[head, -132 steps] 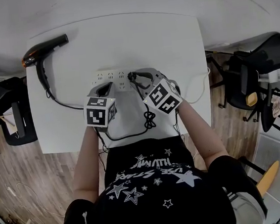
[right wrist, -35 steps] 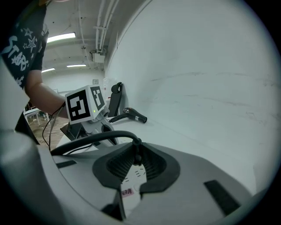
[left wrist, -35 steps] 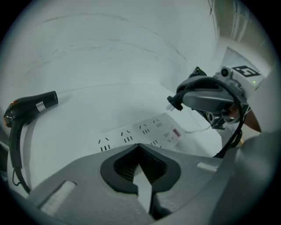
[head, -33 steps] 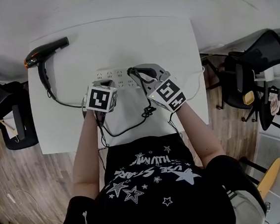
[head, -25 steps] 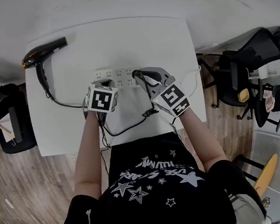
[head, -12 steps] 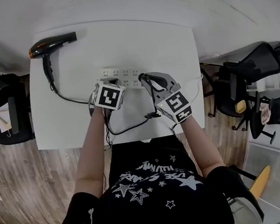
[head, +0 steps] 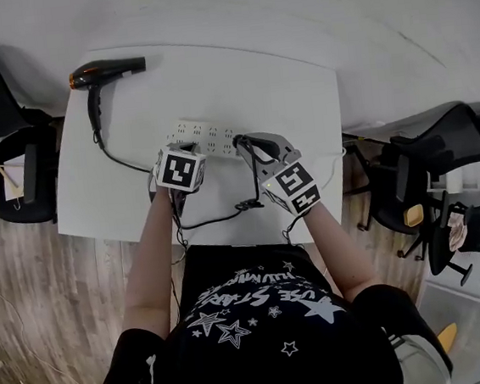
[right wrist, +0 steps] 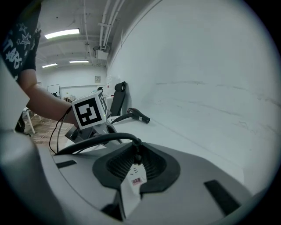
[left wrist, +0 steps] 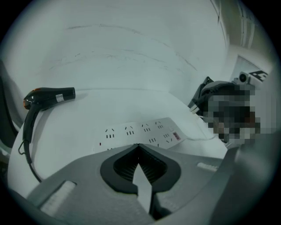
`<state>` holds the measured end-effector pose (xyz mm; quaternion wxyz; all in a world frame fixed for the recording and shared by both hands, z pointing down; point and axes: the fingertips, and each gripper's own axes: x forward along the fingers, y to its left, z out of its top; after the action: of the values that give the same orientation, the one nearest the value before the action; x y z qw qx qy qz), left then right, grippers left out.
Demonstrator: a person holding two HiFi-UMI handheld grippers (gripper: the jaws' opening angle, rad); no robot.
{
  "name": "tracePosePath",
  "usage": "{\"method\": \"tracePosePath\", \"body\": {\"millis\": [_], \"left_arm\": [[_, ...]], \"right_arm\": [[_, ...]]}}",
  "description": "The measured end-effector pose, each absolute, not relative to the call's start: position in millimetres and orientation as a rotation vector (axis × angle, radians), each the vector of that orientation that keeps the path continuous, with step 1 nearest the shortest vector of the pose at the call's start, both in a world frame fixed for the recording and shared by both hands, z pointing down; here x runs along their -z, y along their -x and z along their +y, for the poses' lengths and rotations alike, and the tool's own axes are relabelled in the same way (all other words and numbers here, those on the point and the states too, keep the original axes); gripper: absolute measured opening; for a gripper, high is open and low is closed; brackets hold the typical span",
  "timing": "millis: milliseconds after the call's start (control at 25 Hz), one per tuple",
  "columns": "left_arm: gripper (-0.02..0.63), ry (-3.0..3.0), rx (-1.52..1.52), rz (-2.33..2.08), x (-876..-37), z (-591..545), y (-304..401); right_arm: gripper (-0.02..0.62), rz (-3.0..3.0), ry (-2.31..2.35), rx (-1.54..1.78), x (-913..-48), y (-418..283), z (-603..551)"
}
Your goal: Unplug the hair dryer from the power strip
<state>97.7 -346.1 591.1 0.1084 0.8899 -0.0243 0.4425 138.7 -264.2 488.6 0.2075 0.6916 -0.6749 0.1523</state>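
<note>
Holding the plug: the right gripper (right wrist: 137, 149) has its jaws drawn narrow around the black plug (right wrist: 137, 156), with the pads on either side of it.
Plug relative to that claw: directly between the jaws at their tips. The black cord (right wrist: 96, 139) leaves it sideways, toward the left gripper.
Plug relative to the strip: it sits at the right end of the white power strip (head: 204, 133), just above the strip's red switch. It looks seated in its socket, though the pads hide the prongs, so this is not certain.
Strip's long axis: it runs left to right across the white table (head: 210, 71), crosswise to both claws, which reach in from the person's side.
Direction of the coming pull: judged to be straight up off the strip's face and away from the table. The claw comes in on a slant, so a pull along its own line could lever the plug sideways.
Left gripper (left wrist: 138, 146): jaws closed tip to tip with nothing between them. It sits at the strip's near edge, left of the plug, and is well placed to hold the strip down.
Nearer hand: the right, already on the plug.
Hair dryer (head: 108, 70): it lies at the table's far left corner, well apart from both claws.
</note>
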Motion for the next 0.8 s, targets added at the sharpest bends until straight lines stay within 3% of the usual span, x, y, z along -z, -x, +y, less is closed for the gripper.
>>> {"method": "tracePosePath", "body": {"millis": [800], "left_arm": [[0.008, -2.631, -0.846, -0.562, -504, -262, -14]], "right_arm": [[0.060, -2.127, -1.762, -0.254, -470, -122, -206]]}}
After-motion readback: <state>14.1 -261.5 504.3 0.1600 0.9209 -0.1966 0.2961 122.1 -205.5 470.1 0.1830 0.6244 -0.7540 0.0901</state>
